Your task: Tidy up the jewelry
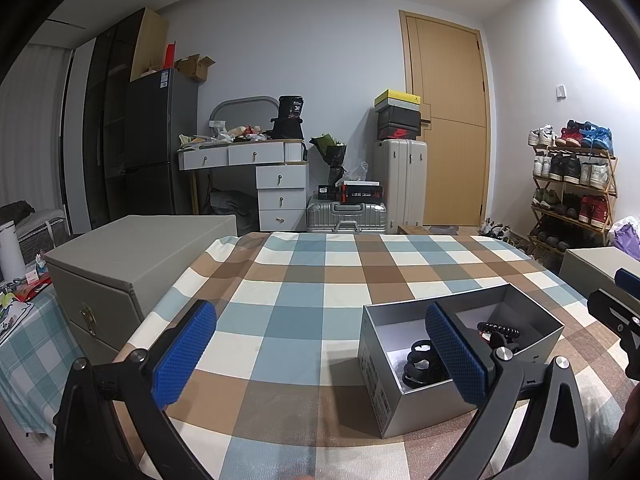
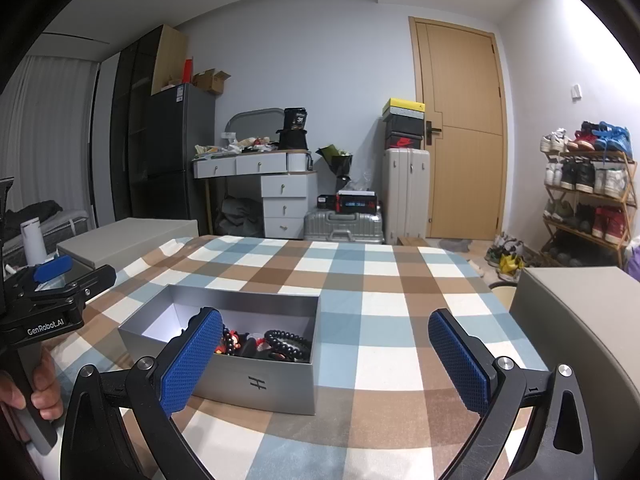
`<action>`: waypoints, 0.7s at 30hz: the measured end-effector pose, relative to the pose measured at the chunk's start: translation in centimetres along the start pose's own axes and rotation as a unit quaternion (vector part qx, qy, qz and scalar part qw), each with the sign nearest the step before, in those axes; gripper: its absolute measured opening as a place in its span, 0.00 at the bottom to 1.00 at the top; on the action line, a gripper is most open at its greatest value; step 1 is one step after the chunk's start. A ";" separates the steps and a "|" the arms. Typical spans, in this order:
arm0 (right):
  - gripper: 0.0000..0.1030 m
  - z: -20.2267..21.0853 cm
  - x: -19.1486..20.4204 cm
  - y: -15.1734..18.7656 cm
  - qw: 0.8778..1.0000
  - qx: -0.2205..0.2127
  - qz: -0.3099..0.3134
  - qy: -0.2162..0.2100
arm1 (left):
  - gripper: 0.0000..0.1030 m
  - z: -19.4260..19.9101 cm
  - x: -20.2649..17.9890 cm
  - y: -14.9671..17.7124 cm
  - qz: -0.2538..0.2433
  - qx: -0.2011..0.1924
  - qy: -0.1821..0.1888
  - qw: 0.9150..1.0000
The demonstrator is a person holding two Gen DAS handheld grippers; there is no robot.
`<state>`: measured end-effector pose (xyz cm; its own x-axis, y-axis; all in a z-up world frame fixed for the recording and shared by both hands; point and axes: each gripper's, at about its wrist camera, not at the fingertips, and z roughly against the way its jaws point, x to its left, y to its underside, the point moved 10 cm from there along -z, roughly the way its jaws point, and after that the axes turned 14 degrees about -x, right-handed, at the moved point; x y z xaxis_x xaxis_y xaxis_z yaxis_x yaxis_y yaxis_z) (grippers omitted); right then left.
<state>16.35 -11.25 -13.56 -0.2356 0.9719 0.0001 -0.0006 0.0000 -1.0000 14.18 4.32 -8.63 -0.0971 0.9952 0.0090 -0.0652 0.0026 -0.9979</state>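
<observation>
A silver-grey open box [image 1: 376, 376] [image 2: 256, 384] sits on the checked tablecloth. It holds jewelry: black bead bracelets [image 2: 289, 342] [image 1: 498, 328], red-and-black beads [image 2: 232, 342] and a black hair claw [image 1: 420, 364]. My left gripper [image 1: 320, 356] is open and empty, just left of the box; its right finger overlaps the box. My right gripper [image 2: 326, 360] is open and empty, to the right of the box; its left finger overlaps the box's near side. The left gripper also shows in the right wrist view [image 2: 56, 280], and the right gripper at the edge of the left wrist view [image 1: 616, 312].
A grey storage box with a brass latch [image 1: 132, 268] stands off the table's left edge, another grey box [image 2: 576, 328] at the right. A second table with clutter and a white bottle [image 1: 10, 248] is far left. Drawers, suitcases, a door and a shoe rack [image 2: 588, 200] are behind.
</observation>
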 end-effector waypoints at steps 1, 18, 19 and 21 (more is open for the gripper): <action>1.00 -0.1 0.0 0.0 1.000 0.000 0.000 0.000 | 0.99 0.0 0.0 -0.1 0.000 0.000 0.000 1.000; 1.00 0.0 0.0 0.0 1.000 0.000 0.000 0.000 | 0.99 0.0 0.0 0.0 0.000 0.000 0.000 1.000; 1.00 0.0 0.0 0.0 1.000 0.000 0.000 0.000 | 0.99 0.0 0.0 -0.1 0.000 0.000 0.000 1.000; 1.00 0.0 0.0 0.0 1.000 0.000 0.000 0.000 | 0.99 0.1 -0.1 0.0 0.000 0.000 0.002 1.000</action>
<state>16.35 -11.25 -13.57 -0.2357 0.9718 0.0000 -0.0004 0.0000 -1.0000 14.14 4.24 -8.62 -0.0936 0.9956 0.0086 -0.0653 0.0025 -0.9979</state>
